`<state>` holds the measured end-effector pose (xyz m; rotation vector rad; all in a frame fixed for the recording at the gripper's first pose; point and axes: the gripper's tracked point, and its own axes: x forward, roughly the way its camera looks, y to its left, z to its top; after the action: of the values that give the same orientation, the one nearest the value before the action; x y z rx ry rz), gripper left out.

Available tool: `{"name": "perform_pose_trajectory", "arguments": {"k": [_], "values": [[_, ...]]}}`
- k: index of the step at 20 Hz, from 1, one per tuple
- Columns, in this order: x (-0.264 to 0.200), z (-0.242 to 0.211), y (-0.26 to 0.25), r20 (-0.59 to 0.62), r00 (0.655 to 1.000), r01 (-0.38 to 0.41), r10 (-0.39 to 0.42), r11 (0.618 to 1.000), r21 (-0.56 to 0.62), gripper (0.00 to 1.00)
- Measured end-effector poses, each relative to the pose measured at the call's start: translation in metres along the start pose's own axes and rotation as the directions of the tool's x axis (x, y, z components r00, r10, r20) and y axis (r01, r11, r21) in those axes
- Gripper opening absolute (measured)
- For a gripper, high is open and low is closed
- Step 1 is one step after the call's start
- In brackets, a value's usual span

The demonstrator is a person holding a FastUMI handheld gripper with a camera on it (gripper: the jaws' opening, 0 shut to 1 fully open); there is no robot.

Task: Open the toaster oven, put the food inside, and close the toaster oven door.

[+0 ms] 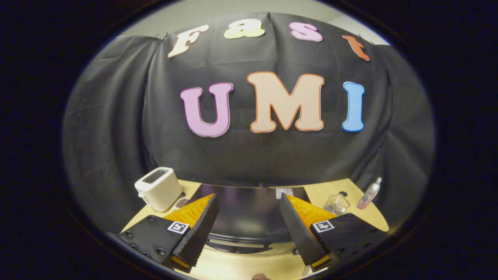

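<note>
jaws spread wide, empty, gripper (pixel 248 208) above the black toaster oven (pixel 247 217) between them.

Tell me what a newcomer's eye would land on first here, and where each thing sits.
The open gripper comes first, its two black fingers with orange sides spread wide and holding nothing. Between and just beyond them lies the black toaster oven, seen from above, on a pale wooden table. A white toaster stands beyond the left finger, and a small glass jar and a white bottle beyond the right one.
</note>
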<state>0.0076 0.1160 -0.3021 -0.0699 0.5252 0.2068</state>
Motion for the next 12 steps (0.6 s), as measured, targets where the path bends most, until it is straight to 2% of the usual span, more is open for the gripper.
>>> {"name": "perform_pose_trajectory", "arguments": {"k": [3,7,12], "values": [[0.018,-0.053,0.005,-0.100,0.995,-0.002,0.002,1.000,0.003,0.99],[0.027,-0.093,0.008,-0.175,0.985,0.003,-0.004,1.000,-0.008,0.99],[0.014,-0.102,0.011,-0.171,0.985,-0.015,0.013,1.000,-0.008,0.99]]}}
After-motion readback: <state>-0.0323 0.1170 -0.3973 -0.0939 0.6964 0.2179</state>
